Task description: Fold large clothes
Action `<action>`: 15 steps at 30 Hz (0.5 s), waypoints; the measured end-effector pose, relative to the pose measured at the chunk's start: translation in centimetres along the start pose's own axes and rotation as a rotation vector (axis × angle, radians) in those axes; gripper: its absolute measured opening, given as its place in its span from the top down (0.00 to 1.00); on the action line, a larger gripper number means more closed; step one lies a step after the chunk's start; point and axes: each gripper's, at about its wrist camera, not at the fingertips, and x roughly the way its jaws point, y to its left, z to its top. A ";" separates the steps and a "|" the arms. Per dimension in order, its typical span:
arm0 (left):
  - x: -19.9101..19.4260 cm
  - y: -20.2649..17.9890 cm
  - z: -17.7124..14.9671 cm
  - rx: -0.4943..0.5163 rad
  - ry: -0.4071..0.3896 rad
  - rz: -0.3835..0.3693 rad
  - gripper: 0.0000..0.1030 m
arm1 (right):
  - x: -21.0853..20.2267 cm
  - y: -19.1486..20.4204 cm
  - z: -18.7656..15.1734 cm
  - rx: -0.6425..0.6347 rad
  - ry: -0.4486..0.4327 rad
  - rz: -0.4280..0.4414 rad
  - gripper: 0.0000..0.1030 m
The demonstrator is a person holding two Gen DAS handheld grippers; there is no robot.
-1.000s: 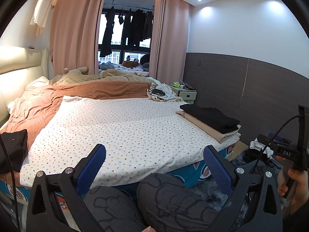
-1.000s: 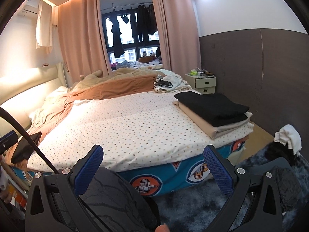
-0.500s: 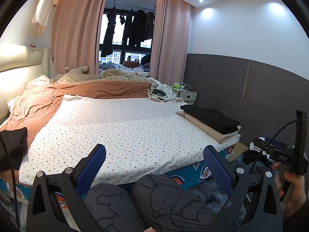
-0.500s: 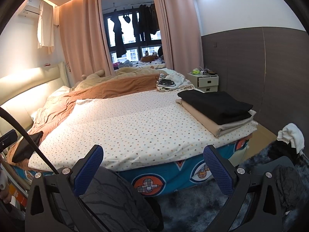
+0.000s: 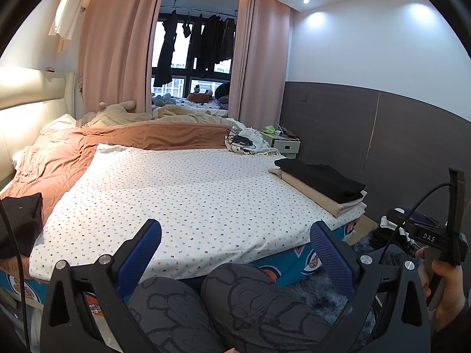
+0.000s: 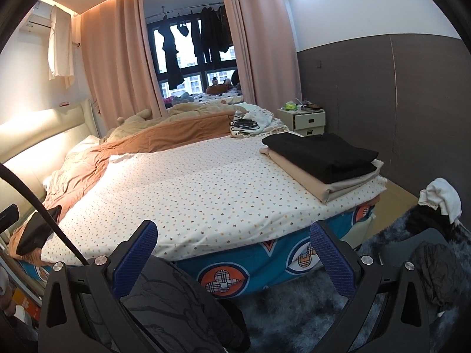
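Bedroom bed (image 5: pixel 188 188), folded clothes (image 6: pixel 321 158) at its corner, both grippers' fingers (image 5: pixel 141 250) spread empty, floor pile (image 6: pixel 435 206) half cut off

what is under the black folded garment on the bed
The black folded garment lies on a folded beige cloth, which rests on the dotted sheet. Anything between the layers is covered.

Wide bare stretch across the dotted sheet (image 6: pixel 206 182) — open passage mid-bed. Blocked at right edge by folded clothes stack (image 6: pixel 321 161), at left by black garment (image 5: pixel 17 223) — knees (image 5: pixel 235 309) below.
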 end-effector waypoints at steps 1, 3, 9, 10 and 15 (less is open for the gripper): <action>0.0 0.0 0.0 0.000 0.000 -0.001 0.00 | 0.0 0.0 -0.1 0.001 0.000 -0.001 0.00; -0.1 -0.1 0.0 0.001 -0.002 -0.002 0.00 | -0.1 0.0 0.0 0.001 0.003 0.000 0.00; -0.2 -0.3 -0.1 0.013 -0.010 0.009 0.00 | -0.3 -0.3 0.1 0.008 0.003 -0.005 0.00; -0.2 -0.4 -0.1 0.013 -0.010 0.007 0.00 | -0.3 -0.4 0.1 0.009 0.003 -0.006 0.00; -0.1 -0.6 -0.4 0.006 -0.005 0.001 0.00 | -0.4 -0.6 -0.2 0.016 0.008 -0.008 0.00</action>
